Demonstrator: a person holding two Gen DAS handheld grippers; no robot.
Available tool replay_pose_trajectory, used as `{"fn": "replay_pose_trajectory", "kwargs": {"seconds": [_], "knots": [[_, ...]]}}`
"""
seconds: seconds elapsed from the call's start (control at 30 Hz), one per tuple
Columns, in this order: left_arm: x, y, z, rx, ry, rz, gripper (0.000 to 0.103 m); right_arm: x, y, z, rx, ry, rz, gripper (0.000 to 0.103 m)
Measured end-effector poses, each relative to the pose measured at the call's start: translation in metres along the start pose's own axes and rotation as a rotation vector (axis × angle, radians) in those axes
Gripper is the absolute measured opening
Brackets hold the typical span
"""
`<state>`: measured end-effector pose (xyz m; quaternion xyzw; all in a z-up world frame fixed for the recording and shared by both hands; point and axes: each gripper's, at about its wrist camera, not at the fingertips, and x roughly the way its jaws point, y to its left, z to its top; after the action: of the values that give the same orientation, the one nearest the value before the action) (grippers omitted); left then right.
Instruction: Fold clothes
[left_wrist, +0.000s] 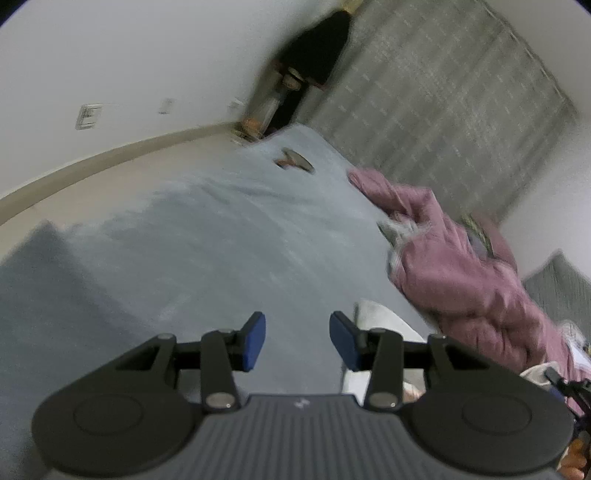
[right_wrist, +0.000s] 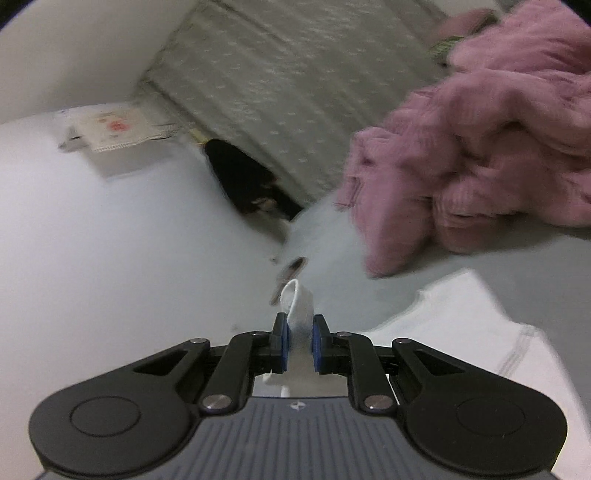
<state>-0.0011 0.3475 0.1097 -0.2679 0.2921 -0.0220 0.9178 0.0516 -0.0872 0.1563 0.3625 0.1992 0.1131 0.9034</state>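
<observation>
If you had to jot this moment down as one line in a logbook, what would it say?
task: fold clothes | right gripper: shut on white cloth | left gripper: open, empty, over bed | pink garment: heaped, untouched

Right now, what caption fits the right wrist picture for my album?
The right gripper pinches a white cloth on the bed, beside a crumpled pink garment.

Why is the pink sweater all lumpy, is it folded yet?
Not folded. The pink sweater lies bunched in a crumpled heap on the bed, with no flat, neat edges showing.
</observation>
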Motion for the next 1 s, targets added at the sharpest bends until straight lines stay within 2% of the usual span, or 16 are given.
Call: {"fn": "replay_pose_trajectory", "kwargs": {"seconds": [0.27,0.37,0.5,0.6,0.7,0.87,1.0], "knots": [[0.042,-0.067,-0.039,0.249,0.095,0.022,0.042,0.006,-0.072,-0.002,0.112,0.048,-0.153,0.016],[0.055,-0.083,-0.047,0.326,0.108,0.052,0.042,0.004,-0.085,-0.001,0.122,0.044,-0.169,0.016],[0.074,-0.089,-0.046,0.341,0.130,0.084,0.043,-0.005,-0.087,0.001,0.093,0.051,-0.180,0.018],[0.091,-0.092,-0.041,0.328,0.144,0.096,0.043,0.004,-0.101,0.001,0.101,0.078,-0.217,0.018],[0.101,-0.100,-0.044,0.343,0.159,0.085,0.043,0.016,-0.115,-0.001,0.091,0.133,-0.254,0.018],[0.119,-0.118,-0.055,0.429,0.173,0.079,0.044,0.033,-0.124,0.008,-0.016,0.235,-0.338,0.018],[0.137,-0.124,-0.061,0.453,0.188,0.095,0.045,0.040,-0.141,0.019,-0.006,0.282,-0.342,0.018]]}}
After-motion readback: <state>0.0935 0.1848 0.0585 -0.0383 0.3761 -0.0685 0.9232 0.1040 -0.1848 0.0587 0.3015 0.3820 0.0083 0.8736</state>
